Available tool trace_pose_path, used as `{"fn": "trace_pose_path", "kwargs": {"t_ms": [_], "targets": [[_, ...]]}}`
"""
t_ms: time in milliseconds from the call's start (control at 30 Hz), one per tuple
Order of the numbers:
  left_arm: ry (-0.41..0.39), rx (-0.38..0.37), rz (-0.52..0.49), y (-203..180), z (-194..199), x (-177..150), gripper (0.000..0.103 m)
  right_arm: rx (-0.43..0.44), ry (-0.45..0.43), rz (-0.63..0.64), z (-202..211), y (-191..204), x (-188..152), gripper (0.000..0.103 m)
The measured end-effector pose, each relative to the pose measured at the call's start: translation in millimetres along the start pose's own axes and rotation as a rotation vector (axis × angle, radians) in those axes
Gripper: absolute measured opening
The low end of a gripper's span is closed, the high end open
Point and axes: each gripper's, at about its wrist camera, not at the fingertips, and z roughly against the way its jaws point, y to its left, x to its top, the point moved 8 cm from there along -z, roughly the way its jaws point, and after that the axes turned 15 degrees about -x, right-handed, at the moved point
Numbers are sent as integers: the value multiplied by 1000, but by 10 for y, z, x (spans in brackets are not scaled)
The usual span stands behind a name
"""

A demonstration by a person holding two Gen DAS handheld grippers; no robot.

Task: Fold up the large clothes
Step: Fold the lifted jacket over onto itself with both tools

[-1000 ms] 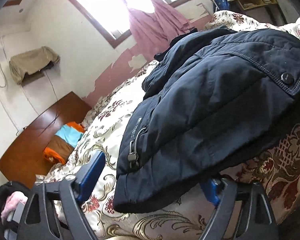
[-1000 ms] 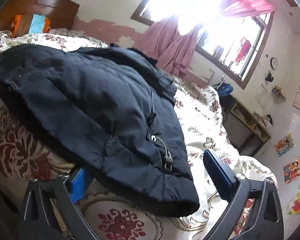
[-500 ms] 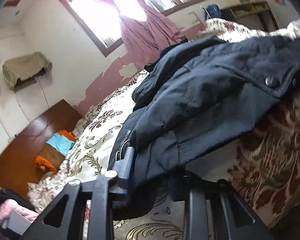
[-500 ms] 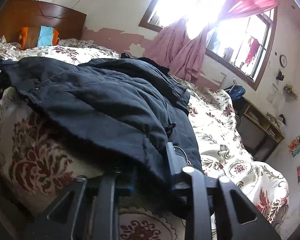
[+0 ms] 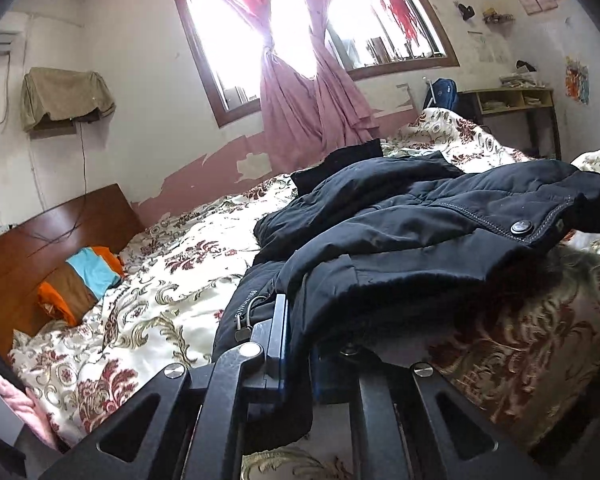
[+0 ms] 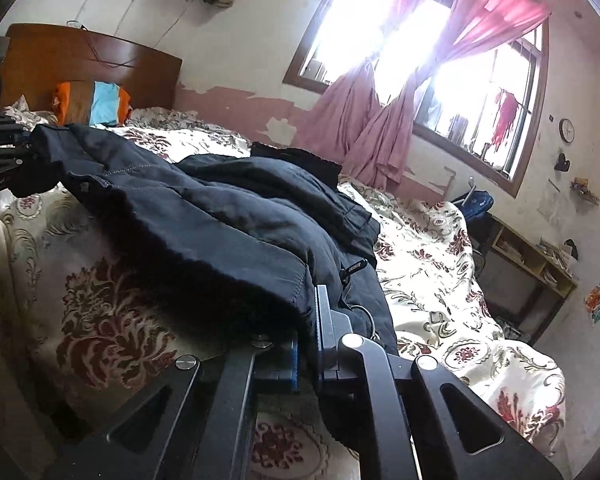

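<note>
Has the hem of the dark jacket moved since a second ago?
Yes. The jacket hem lay flat on the floral bedspread; now both closed grippers, left and right, pinch it, lifted off the bedspread.

Floral-quilted bed (image 5: 172, 280), dark jacket (image 5: 420, 232) on top, striped pillow (image 5: 80, 280)

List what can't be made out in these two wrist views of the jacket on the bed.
- Left gripper pads, left view: jacket hem wraps them, so the depth of the bite is unseen.
- Right gripper pads, right view: same, buried in the hem.
- Jacket's far sleeve and collar, both views: hidden behind its own bunched folds.
- Logo by the zipper pull, left view: too small to read.
- Bed foot: cut off by the frame edge.
</note>
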Motion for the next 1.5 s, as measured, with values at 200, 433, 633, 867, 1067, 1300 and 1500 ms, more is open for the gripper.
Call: {"fn": "trace_pose_path", "kwargs": {"t_ms": [200,433,633,867,1067,1300,1500], "targets": [[-25,-12,24,-8,298,140,9,2,-21,-19,276,-166,86,5],[-129,-19,66,129,565,752,8,-22,-138,-93,455,-593,697,4],[-256,-9,14,271,682,1456,8,-47,-259,-141,349,-937,1288,4],[-315,28,-85,437,258,2078,7,-65,-322,-108,-348,-956,1914,4],[-291,38,-57,701,-420,2486,7,-9,-269,-128,-1232,-906,2365,4],[-286,93,-48,959,-1331,2796,7,4,-220,-126,-2460,-791,2675,4],[-214,82,8,1237,-2210,2902,7,7,-155,-65,-3444,-432,2821,4]]}}
